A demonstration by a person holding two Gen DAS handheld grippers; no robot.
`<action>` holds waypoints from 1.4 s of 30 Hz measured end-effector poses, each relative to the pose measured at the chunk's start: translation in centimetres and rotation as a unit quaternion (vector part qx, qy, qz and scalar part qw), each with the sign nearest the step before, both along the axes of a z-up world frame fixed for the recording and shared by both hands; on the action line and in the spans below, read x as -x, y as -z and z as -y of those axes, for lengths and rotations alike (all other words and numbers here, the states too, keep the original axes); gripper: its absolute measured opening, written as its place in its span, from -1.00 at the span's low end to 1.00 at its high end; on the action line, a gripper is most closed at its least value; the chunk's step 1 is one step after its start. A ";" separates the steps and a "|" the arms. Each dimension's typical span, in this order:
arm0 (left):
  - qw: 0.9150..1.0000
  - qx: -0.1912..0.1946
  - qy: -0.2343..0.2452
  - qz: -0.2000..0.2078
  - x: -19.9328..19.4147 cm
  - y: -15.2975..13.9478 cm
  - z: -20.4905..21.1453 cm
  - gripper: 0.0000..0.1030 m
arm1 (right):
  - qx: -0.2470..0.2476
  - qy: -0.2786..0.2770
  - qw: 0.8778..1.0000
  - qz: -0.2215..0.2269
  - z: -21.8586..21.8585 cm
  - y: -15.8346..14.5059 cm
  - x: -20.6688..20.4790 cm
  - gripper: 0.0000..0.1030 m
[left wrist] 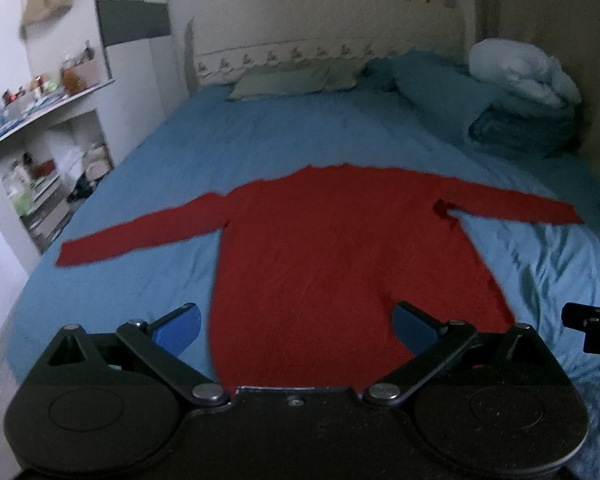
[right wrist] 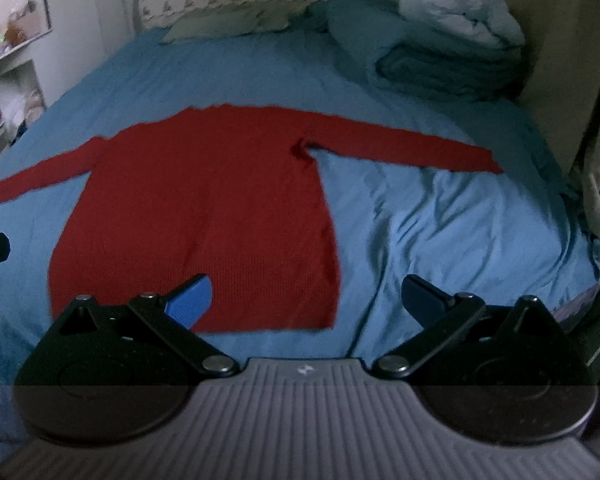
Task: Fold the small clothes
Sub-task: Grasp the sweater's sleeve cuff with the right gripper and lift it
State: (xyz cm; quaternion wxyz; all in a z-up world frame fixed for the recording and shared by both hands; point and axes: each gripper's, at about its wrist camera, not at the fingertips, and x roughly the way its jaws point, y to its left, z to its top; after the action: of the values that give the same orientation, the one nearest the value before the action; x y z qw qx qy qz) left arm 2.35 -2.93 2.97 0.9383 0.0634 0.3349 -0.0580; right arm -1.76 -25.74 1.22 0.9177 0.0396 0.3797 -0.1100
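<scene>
A red long-sleeved sweater [left wrist: 340, 248] lies flat on the blue bed sheet [left wrist: 228, 136], both sleeves spread out to the sides, hem toward me. It also shows in the right wrist view [right wrist: 204, 200]. My left gripper [left wrist: 298, 326] is open and empty, held above the sweater's hem, left finger over the sheet. My right gripper [right wrist: 308, 300] is open and empty above the hem's right corner. The tip of the right gripper shows at the left wrist view's right edge [left wrist: 592, 326].
Pillows [left wrist: 284, 78] lie at the headboard. A pile of folded bedding [left wrist: 520, 100] sits at the bed's far right corner. Cluttered white shelves [left wrist: 48, 152] stand left of the bed. A wall or curtain [right wrist: 580, 80] runs along the right.
</scene>
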 end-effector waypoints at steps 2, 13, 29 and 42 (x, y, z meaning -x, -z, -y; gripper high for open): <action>1.000 0.007 0.014 0.005 -1.7 -0.7 1.3 1.00 | -0.004 0.008 1.000 0.009 1.6 -0.6 -0.9 1.00; 0.996 0.033 0.088 0.008 -14.9 -1.1 10.3 1.00 | 0.029 0.077 0.996 0.039 12.3 -1.9 -10.4 1.00; 0.988 0.052 0.117 -0.082 -35.3 10.0 23.1 1.00 | -0.006 0.200 0.979 0.047 31.1 11.6 -23.9 1.00; 0.986 0.037 0.072 -0.143 -43.1 19.5 25.8 1.00 | -0.063 0.259 0.960 0.084 40.7 21.0 -27.7 0.55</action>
State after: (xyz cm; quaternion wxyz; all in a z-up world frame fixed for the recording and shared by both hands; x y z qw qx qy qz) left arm 45.45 -28.71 -16.52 0.8759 0.0435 0.4577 -0.1468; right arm 25.93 -66.45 -19.82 0.8822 0.2033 0.2841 -0.3157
